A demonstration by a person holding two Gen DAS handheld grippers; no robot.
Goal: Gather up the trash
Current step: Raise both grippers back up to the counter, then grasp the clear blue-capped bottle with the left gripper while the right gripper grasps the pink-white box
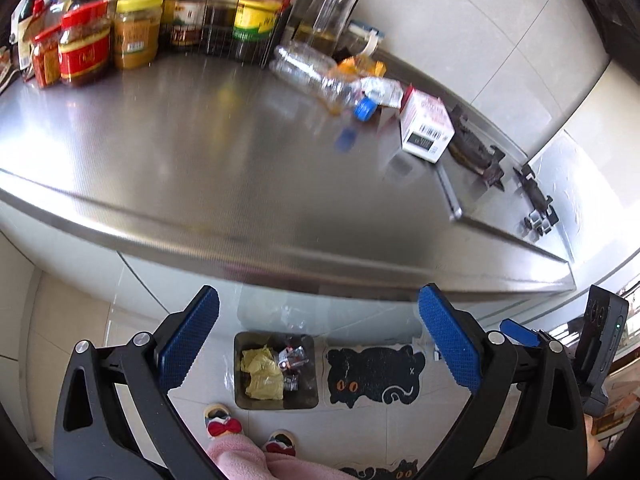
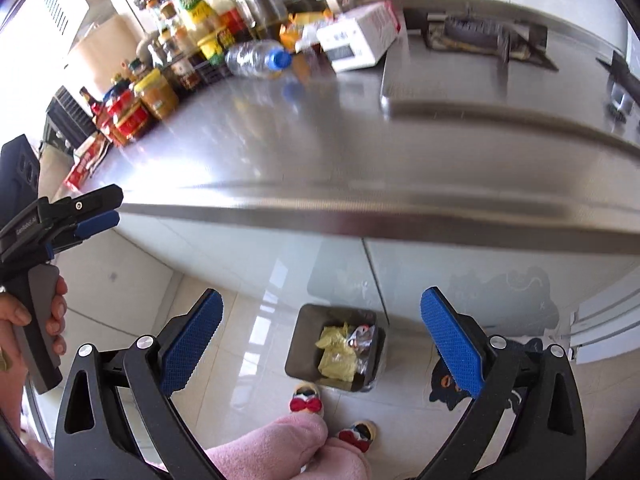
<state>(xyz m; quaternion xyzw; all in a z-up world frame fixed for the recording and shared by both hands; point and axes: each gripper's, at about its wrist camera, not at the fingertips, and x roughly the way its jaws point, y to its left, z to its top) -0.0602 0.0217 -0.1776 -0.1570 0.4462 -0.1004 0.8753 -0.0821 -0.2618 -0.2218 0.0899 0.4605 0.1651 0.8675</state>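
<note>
Two grippers, both spread wide and empty, held in front of the steel surface point(image 1: 168, 148), out past its front edge and above the floor. Left gripper point(image 1: 318, 340) with blue pads apart, nothing between them; right gripper point(image 2: 322, 344) likewise released, nothing gripped. Seen from the right wrist, left gripper again at the far left, held by a hand point(image 2: 24, 320) on its grey handle.

On the floor below, against the cabinet front: a dark square bin point(image 1: 240, 368), open-topped, holding crumpled yellow paper point(image 1: 262, 374) and a shiny silver wrapper point(image 1: 292, 360). Just right of the bin, a black cat mat point(image 1: 374, 372). Near the bin's front side, two slippers point(image 1: 224, 424) with red bows, and pink trouser legs at the bottom of both views.

Up on the surface, along its back edge toward the right: a clear plastic bottle point(image 1: 316, 72) lying on its side, blue cap point(image 1: 365, 109) pointing forward; an orange packet point(image 1: 360, 66) behind it, touching or nearly so; a crumpled white wrapper point(image 1: 382, 90) just beside the cap; a white-and-pink carton point(image 1: 426, 126) next right, near the hob's edge. Stove grates point(image 1: 472, 140) further right. At the back left corner, a crowd of jars and sauce bottles point(image 1: 132, 32), upright, packed close.
</note>
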